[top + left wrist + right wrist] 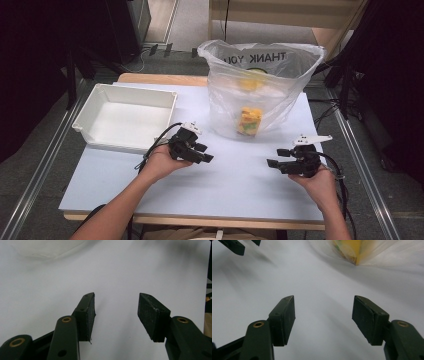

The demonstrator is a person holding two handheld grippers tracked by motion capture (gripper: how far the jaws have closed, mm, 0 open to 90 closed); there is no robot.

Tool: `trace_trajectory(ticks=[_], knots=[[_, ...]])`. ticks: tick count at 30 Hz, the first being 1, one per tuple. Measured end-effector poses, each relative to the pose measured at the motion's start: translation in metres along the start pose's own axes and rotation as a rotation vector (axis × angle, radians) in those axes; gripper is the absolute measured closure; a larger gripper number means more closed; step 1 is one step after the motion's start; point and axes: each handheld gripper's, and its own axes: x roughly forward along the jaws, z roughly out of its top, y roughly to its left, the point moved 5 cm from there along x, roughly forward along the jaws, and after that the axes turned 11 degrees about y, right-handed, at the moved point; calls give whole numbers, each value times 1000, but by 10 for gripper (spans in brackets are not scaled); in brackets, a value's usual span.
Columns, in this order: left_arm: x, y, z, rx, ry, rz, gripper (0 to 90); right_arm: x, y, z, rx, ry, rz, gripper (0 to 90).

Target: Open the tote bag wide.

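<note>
Two sets of tongs hover over my pale table (235, 185), both released and gripping nothing. My left gripper (204, 152) sits at about nine o'clock from the table's middle, its jaws pointing toward three o'clock; seen along its own jaws, the left gripper (116, 315) has bare tabletop between its spread pads. My right gripper (277, 157) is at about four o'clock from the middle, jaws pointing back toward nine o'clock, well apart from the left one; in its own view the right gripper (323, 320) likewise stands wide with only tabletop in the gap. At twelve o'clock stands a clear plastic bag (260, 90), its mouth open and "THANK YOU" lettering showing reversed through the far wall. Inside it, low at the front, lies a yellow packet (250, 121), with a second yellow item (252, 82) higher up, too blurred to name. The packet's corner (355, 252) appears at one o'clock ahead of my right jaws. At ten o'clock rests a white bin (165, 100), just beyond my left hand (160, 165).
</note>
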Motion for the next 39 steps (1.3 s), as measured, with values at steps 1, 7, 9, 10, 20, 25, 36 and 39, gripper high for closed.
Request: trace_trajectory(ticks=[1,7,9,10,20,25,36,39], knots=[[0,0,0,1,1,0,488,0,-1,0,7,4,7,360],[0,0,0,-5,5,-3,494,-2,-1,0,-3,-4,-10,382],[0,0,0,-7,4,-5,496,-2,-1,0,-3,-3,-11,387],[0,0,0,-13,2,-6,496,-3,-1,0,-3,-4,-10,389],[0,0,0,-19,2,-9,494,-5,-1,0,5,-8,-14,419],[0,1,0,-18,4,-8,494,-4,-1,0,2,2,-17,424],[-3,4,1,-28,-9,-12,480,-3,-1,-1,12,11,-8,419],[-4,5,1,-36,-20,-13,474,-3,-1,-1,8,11,-7,421]])
